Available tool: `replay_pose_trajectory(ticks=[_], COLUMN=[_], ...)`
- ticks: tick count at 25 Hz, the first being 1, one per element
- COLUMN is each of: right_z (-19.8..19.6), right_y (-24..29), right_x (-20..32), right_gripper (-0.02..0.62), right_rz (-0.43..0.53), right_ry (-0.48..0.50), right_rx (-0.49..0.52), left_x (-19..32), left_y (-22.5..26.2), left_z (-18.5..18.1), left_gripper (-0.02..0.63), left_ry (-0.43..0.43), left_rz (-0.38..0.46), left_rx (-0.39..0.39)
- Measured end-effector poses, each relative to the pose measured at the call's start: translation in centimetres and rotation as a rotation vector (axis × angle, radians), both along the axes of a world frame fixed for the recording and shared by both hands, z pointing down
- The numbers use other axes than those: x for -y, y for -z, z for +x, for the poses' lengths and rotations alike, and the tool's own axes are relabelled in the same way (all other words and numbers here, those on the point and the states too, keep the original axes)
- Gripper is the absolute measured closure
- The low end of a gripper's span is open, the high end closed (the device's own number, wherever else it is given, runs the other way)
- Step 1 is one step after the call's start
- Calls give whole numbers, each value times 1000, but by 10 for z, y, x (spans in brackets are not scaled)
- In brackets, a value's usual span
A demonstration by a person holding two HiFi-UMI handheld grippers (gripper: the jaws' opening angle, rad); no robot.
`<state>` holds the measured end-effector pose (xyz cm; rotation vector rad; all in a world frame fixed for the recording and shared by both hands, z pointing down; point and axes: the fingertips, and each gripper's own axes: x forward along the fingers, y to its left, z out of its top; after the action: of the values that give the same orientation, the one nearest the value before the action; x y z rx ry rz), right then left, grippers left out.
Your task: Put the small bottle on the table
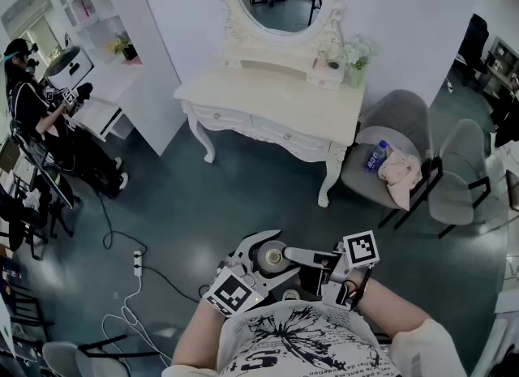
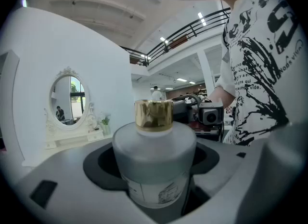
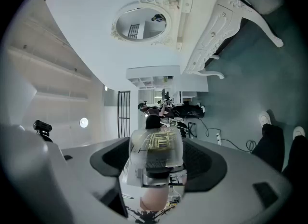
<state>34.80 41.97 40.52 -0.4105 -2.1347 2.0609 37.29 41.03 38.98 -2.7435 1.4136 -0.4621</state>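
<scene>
Head view: bottle (image 1: 274,259) mid-air at chest, between left gripper (image 1: 271,254) and right gripper (image 1: 302,263), well apart from table (image 1: 268,96).
Left gripper view: jaws clamp it; long axis upright, gold cap (image 2: 154,114) up.
Right gripper view: bottle between wide jaws, grip unclear.

Held close before the chest, the left gripper (image 1: 272,258) clamps the small bottle (image 2: 154,160); the right gripper (image 1: 302,260), level, brackets it.

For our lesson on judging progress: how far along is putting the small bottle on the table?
Done: nothing yet. In hand: left gripper clasps a gold-capped bottle, right gripper a clear bottle, both by the person's chest. Remaining: reach the dressing table and set the bottle down.
</scene>
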Motion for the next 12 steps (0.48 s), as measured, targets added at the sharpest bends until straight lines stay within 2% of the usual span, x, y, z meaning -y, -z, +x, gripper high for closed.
replay_pose_trajectory(ticks=[12], right_z=[-15], right_y=[-2], right_x=[11], right_gripper=[236], right_rz=[-1], right_ry=[6], right_rx=[0], left_x=[12], left_y=[-5], left_z=[-14], left_gripper=[256], left_ry=[-18], left_rz=[-8], left_rx=[-2])
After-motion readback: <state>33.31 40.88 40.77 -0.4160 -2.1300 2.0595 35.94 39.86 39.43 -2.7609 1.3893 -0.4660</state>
